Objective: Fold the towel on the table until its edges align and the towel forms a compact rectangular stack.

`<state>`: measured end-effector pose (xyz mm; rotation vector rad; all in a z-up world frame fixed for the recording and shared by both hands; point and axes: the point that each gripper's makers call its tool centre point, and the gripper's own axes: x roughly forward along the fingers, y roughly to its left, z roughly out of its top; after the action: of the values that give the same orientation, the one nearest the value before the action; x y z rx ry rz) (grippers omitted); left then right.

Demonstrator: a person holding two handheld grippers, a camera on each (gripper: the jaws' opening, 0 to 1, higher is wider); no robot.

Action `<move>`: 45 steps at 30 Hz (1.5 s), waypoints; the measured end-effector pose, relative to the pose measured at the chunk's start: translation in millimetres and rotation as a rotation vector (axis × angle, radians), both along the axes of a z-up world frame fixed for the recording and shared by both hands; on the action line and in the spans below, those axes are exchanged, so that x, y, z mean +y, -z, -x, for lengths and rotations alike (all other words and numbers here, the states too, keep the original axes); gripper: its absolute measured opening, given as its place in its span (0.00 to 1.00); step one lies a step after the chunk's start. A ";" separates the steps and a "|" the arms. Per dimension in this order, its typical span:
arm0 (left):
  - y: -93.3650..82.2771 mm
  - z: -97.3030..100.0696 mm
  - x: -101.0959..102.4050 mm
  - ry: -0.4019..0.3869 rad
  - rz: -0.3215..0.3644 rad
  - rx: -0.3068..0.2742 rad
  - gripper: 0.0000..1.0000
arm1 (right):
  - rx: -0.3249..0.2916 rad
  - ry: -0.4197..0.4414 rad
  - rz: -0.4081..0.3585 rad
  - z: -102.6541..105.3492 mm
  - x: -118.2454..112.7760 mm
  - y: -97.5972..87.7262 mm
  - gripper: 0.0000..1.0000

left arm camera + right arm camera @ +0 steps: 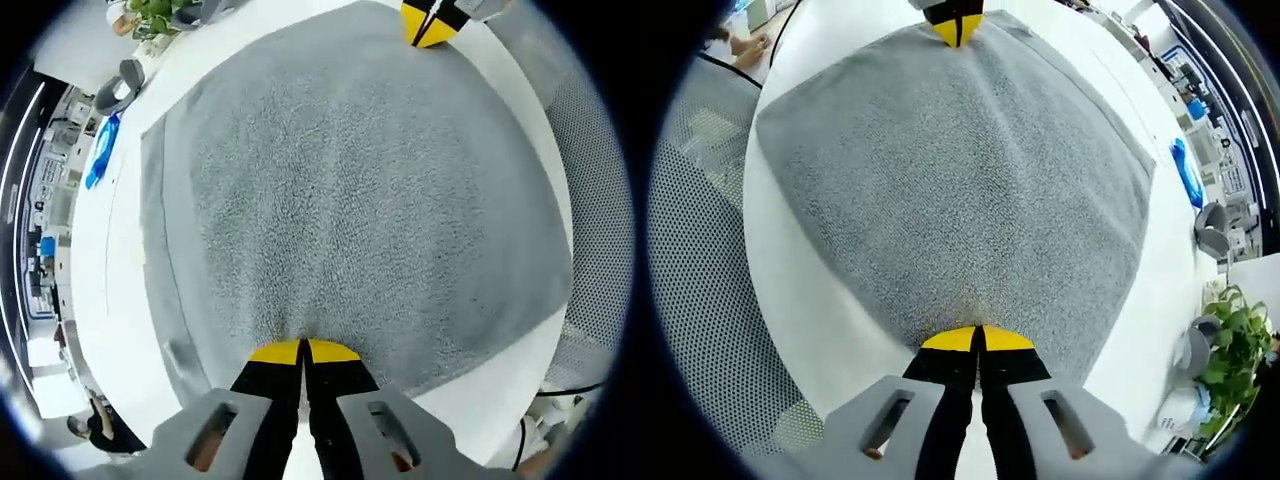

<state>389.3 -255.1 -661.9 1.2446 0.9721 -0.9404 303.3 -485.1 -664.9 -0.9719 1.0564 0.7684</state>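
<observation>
On a white table (110, 270), spread nearly flat: a grey terry towel (350, 200), wide and still far from any compact stack. Held at two opposite corners. At the near corner in the left gripper view, the left gripper (303, 352), yellow tips pressed together on the towel's edge, apparently pinching the cloth. At the far corner of that same view, entering from the upper right, the right gripper (430, 30), tips likewise closed on the fabric. Mirrored in the right gripper view: right gripper (977, 340) clamped on its corner of the towel (960, 180), left gripper (956, 25) seen across the cloth at the top.

Along one side of the towel in the left gripper view, a darker band that looks like a second layer or a hem; which one, hard to tell. Judged from both views: at most one fold in place, more likely an early stage, with further halving and edge alignment left before a neat rectangle.

Beyond the towel, near the table's edge: a potted green plant (1235, 335), a grey bowl-like object (1212, 230), a blue item (1188, 172). Alongside the table, a black mesh chair back (700, 260).
</observation>
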 end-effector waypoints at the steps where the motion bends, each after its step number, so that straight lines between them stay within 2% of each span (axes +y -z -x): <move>1: 0.0 -1.2 -0.2 -0.003 0.000 0.000 0.01 | 0.005 0.006 -0.012 1.9 1.0 0.0 0.00; 14: 0.0 -5.9 -0.6 -0.032 0.012 0.016 0.01 | 0.036 0.036 -0.105 22.9 11.4 0.0 0.00; 22: -0.6 -6.2 -0.5 -0.059 0.052 0.035 0.01 | 0.019 0.051 -0.127 24.5 12.4 -0.2 0.00; 24: -1.2 -11.9 -0.1 -0.005 0.024 -0.007 0.01 | 0.026 0.064 -0.148 25.7 13.6 -0.5 0.00; 26: -0.1 -16.9 1.0 0.026 -0.046 -0.054 0.01 | 0.044 0.080 -0.193 28.0 17.5 -1.0 0.00; 30: 1.6 -22.3 -1.3 0.037 -0.102 -0.077 0.01 | 0.091 0.156 -0.318 33.0 24.7 -1.5 0.00; 32: 1.1 -24.5 -0.9 0.050 -0.110 -0.081 0.01 | 0.090 0.146 -0.336 34.6 25.1 -1.5 0.00; 37: -0.3 -28.8 0.7 0.028 -0.067 -0.078 0.01 | 0.091 0.148 -0.390 42.6 31.5 -1.5 0.00; 41: -0.7 -29.0 1.1 -0.014 -0.008 -0.073 0.01 | 0.051 0.098 -0.369 46.2 36.4 -1.1 0.00; 45: 0.3 -27.4 0.7 0.001 -0.007 -0.097 0.01 | 0.060 0.086 -0.370 51.1 42.1 -1.4 0.00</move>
<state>416.7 -254.4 -662.2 1.2853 0.8987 -0.8698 252.2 -443.0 -663.4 -0.5878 0.9579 0.8884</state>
